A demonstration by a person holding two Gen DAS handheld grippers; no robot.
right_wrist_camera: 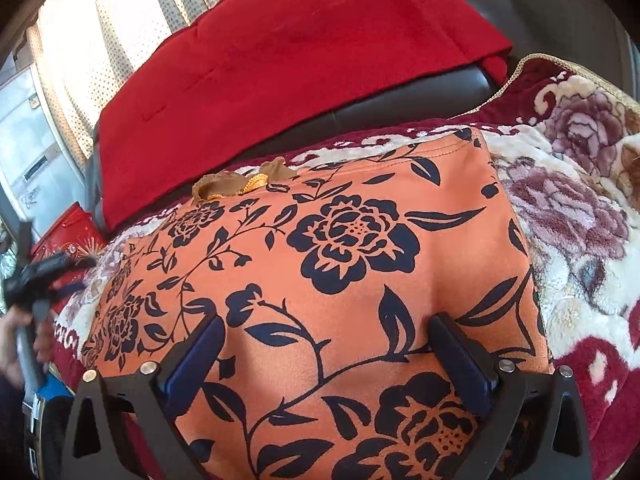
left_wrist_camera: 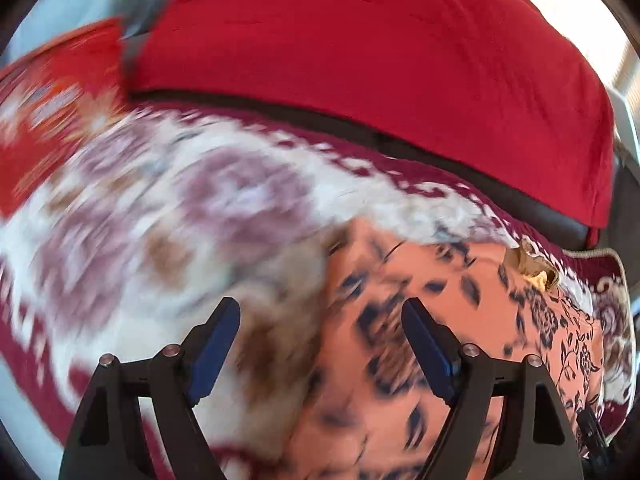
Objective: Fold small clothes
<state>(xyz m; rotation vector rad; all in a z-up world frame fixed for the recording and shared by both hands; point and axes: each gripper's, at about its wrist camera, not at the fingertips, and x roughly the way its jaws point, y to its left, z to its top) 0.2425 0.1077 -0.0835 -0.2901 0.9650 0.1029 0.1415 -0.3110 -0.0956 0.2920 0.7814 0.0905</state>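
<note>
Left gripper gapes wide, empty, over blanket (blurred); right gripper spread, fingers resting on the orange garment, nothing clamped

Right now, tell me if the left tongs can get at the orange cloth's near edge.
Probably yes. The left tongs are open and empty, hovering over the orange cloth where it meets the blanket. Nothing lies between them. The view is blurred, so the exact edge is hard to place.
</note>
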